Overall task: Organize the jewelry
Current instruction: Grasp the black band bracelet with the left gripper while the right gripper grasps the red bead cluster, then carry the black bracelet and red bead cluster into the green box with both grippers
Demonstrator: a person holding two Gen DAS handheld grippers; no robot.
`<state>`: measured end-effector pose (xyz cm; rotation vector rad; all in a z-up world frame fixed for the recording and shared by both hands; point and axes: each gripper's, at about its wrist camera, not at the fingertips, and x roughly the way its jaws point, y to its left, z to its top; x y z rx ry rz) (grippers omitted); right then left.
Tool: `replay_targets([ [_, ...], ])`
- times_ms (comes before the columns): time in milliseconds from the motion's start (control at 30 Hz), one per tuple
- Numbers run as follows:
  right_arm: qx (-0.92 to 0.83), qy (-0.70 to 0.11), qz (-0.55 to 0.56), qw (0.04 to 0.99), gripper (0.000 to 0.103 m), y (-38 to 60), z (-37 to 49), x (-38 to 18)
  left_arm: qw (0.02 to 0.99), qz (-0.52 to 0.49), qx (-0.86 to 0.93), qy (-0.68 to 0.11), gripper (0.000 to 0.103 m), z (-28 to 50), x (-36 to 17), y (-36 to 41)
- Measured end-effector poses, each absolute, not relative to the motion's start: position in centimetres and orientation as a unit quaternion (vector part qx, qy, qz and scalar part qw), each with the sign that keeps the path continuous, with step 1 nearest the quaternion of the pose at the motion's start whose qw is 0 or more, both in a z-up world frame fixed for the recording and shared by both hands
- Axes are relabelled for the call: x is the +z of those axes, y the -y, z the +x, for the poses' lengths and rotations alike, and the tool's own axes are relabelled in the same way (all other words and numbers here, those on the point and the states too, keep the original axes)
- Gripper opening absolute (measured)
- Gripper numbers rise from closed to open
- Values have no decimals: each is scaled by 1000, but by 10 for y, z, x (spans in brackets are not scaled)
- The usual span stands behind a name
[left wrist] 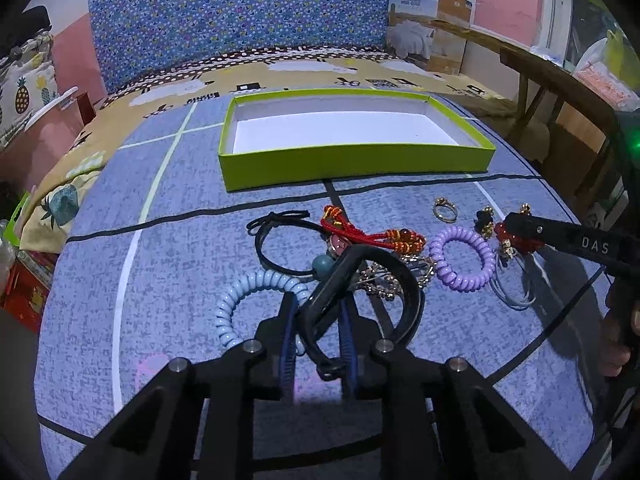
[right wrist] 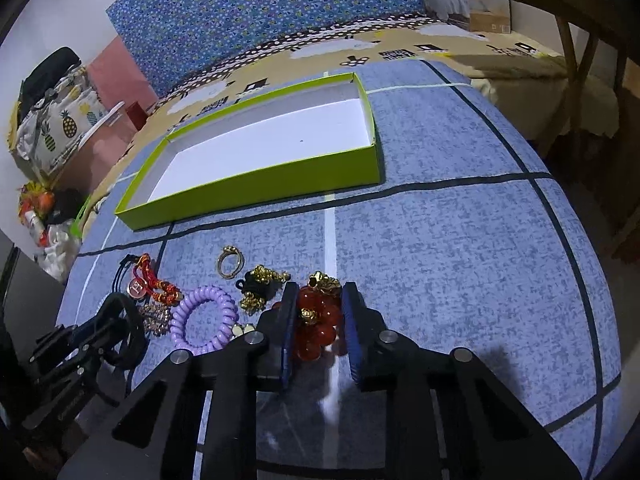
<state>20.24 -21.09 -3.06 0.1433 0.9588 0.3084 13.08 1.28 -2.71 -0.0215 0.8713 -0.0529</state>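
Now both grippers are loaded, with the tray empty ahead.

Your left gripper pinches a black plastic bangle, lifted clear of the pile, seemingly for carrying. Your right gripper brackets a red glass-bead bracelet with gold charms; whether its pads press the beads I cannot tell. Around them lie a lilac spiral hair tie, a pale-blue spiral hair tie and a small gold ring on the blue bedspread. Beyond, the shallow lime-green cardboard tray stands open-topped, its low near wall the only edge to clear.
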Motion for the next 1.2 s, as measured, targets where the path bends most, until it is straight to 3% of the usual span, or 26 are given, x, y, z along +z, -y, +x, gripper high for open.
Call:
replay_targets([
  [67,151,-457,68,874,18,212,200,-30,908,-11,-29,-418,18,129,-26,-13],
  [700,186,-413,88,887,18,222,185,-4,922,-22,-52,-382,17,119,-5,-13],
  [1200,209,-386,55,897,18,201,250,16,934,-6,-38,-356,17,192,22,-27],
])
